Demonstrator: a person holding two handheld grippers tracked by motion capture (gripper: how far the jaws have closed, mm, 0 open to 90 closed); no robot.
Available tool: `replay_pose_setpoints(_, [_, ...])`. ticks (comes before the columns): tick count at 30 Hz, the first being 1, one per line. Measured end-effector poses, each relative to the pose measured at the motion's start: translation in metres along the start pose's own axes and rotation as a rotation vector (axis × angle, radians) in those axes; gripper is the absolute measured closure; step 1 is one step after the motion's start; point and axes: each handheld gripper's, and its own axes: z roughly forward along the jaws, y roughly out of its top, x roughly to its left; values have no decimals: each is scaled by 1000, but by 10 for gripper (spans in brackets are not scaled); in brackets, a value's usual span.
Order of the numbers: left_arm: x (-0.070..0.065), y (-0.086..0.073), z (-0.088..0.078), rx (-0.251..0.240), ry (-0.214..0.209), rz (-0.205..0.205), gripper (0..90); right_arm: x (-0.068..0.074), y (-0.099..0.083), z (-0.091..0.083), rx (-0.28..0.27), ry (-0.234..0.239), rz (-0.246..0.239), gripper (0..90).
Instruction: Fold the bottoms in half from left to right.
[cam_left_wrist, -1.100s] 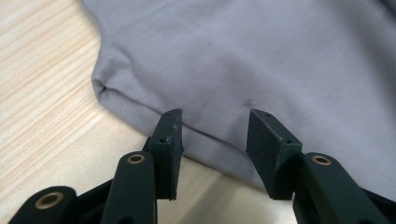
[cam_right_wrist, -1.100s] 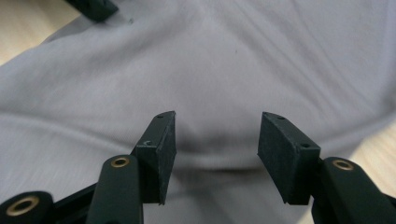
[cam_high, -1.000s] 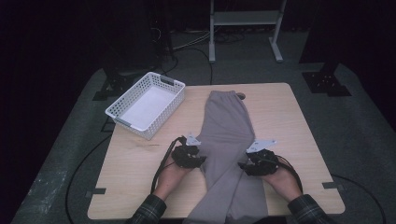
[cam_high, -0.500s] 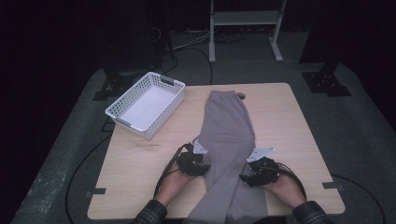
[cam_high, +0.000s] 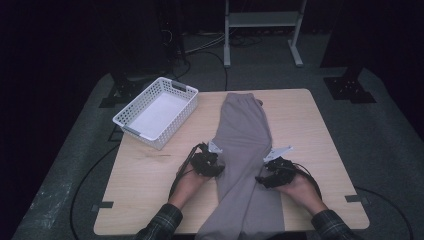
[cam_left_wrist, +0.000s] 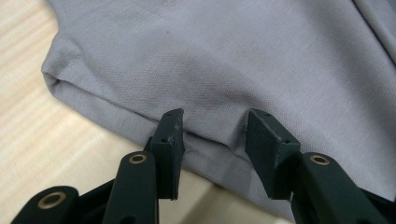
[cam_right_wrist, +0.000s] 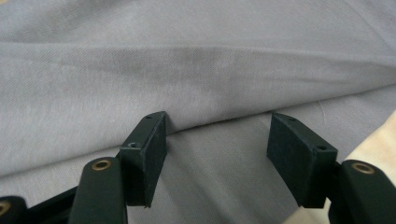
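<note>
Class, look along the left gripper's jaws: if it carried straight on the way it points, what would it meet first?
Most likely the folded edge of the grey trousers: the left gripper has its open jaws right at that edge, though whether they already touch is unclear.

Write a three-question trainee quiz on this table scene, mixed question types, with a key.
1. True or false: the grey trousers lie inside the white basket.
2. The left gripper has its jaws: A) open at the trousers' folded edge, B) shut on the basket rim, C) shut on a cable.
3. Which garment does the right gripper face?

Key: 1 false; 2 A; 3 the grey trousers.
</note>
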Motion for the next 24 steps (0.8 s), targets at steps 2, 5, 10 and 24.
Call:
replay_pose_setpoints(2, [5,5,4,7,5,-6,563,-7,4,3,2,-3,11,364])
replay_pose_setpoints(5, [13,13,9,15,8,-12,564,-19,11,7,4,-5,9,367])
replay_pose_setpoints(10, [26,25,18,18,18,-26,564,-38,21,15,0,-6,6,367])
replay_pose_setpoints(24, [49,46,34,20,34,-71,562,-66,37,27,-18,-28,37,364])
